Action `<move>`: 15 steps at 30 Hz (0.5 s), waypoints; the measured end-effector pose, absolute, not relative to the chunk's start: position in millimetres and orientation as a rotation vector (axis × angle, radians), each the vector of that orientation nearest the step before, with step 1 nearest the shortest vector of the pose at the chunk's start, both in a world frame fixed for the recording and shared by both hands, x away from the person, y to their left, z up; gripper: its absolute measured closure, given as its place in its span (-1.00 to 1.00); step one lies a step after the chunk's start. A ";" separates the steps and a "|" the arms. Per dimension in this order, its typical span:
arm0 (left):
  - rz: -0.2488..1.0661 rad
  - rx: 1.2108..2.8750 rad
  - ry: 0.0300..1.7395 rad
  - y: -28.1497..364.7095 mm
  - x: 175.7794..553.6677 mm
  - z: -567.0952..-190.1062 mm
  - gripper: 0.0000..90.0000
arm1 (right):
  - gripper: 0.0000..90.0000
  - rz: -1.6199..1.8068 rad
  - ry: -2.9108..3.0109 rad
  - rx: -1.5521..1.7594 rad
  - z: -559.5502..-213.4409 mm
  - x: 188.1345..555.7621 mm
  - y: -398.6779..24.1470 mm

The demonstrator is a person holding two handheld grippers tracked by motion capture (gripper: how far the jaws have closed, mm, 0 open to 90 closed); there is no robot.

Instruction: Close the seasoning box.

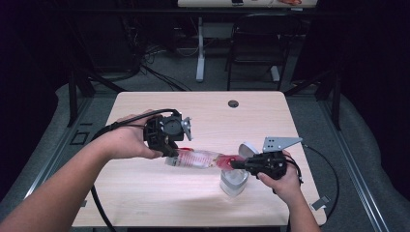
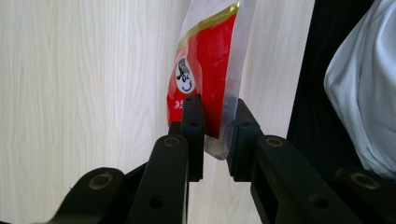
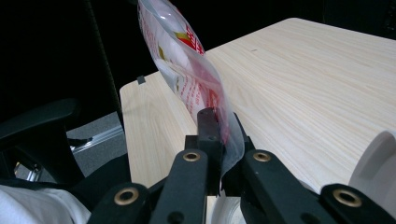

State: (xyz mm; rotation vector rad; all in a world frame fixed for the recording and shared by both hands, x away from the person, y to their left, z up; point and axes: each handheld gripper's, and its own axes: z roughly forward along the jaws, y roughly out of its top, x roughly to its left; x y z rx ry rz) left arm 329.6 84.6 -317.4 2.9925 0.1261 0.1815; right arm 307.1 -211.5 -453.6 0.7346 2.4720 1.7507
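The tabletop (image 1: 145, 193) carries little: a clear cup (image 1: 233, 182) near its right front corner, with a white lid (image 1: 248, 149) standing just behind it, and above them a red-and-clear packet (image 1: 200, 158) held in the air between the two grippers, well off the wood and stretched from the middle toward the right edge. The left gripper (image 1: 170, 147) has its jaws clamped on one end of the packet; in the left gripper view the pads pinch the clear sealed edge (image 2: 219, 140) beside the red print. The right gripper (image 1: 235, 164) has its jaws together on the other end, directly over the cup, and in the right gripper view the film (image 3: 224, 135) is squeezed tight between them. The step looks like tearing or opening the packet so that it empties into the cup. To do it well, the grip on the seal should stay firm at both ends, the pull should run along the seam rather than across the print, and the right end should stay over the cup's mouth so nothing lands on the wood. The packet's clear part shows pale contents, though what they are cannot be told; the cup seems empty, but its inside is too blurred to be sure.
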 end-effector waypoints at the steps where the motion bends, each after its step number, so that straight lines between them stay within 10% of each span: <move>1: 0.179 2.994 0.125 84.7 329.6 -317.1 0.78 | 0.99 1.756 2.470 0.737 -453.7 307.0 -211.2; 15: 0.170 2.998 0.124 81.8 329.7 -315.1 0.79 | 0.99 1.757 2.483 0.741 -453.9 307.5 -212.4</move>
